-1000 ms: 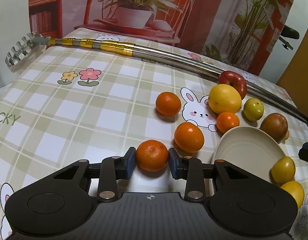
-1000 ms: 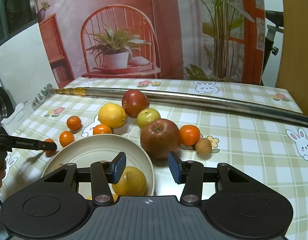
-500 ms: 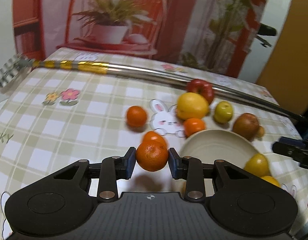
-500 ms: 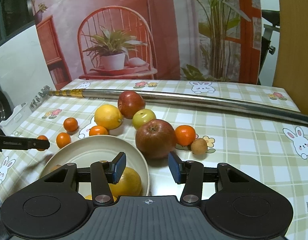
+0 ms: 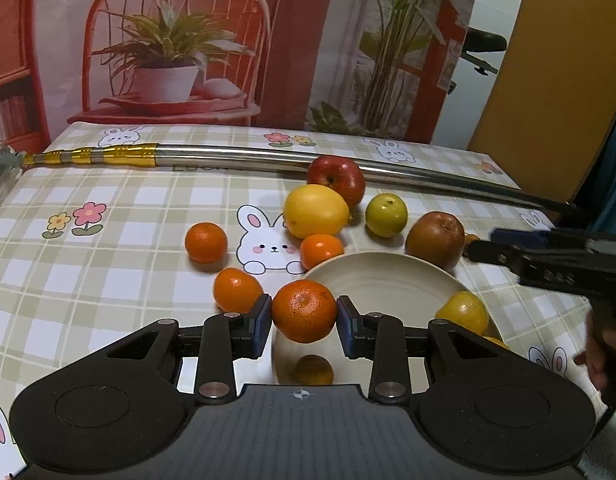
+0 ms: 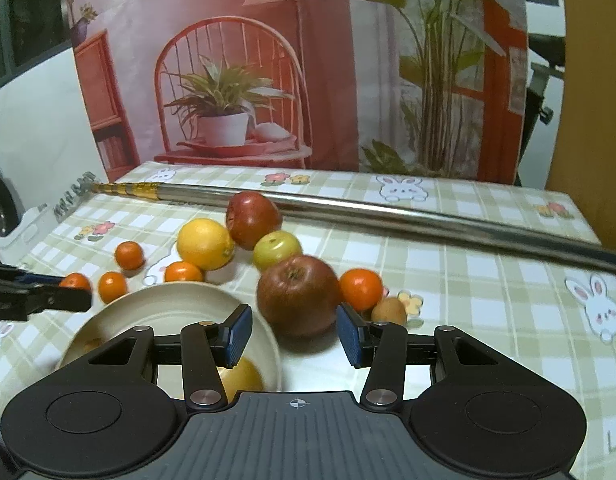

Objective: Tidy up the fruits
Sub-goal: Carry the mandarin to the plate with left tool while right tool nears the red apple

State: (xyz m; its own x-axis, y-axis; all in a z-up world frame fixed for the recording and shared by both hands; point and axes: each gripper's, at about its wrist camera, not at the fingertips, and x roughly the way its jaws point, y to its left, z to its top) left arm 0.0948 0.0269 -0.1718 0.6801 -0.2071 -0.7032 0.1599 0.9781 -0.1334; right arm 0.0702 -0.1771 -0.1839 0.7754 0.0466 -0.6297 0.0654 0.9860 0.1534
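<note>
I am pinching the round orange mandarin [image 5: 304,311] in my left gripper [image 5: 304,320], and I am aiming it past the 9 o'clock rim of the shallow cream ceramic bowl [image 5: 388,276] before loosening.

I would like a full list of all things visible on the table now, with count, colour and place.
Round cream ceramic bowl: one, near table edge; holds yellow fruits, count unclear.
Small orange tangerines: one held in the left claw, three on cloth left of bowl, one behind the brown apple.
Large yellow citrus: one, behind bowl.
Red apple: one, against pole.
Green round fruit: one, right of citrus.
Brownish-red apple: one, right of bowl.
Small brown fruit: one, beside it.
Long steel pole with gold bands: one, across the far side.
Left claw: shut on the held tangerine, over bowl.
Right claw: open, empty.
</note>
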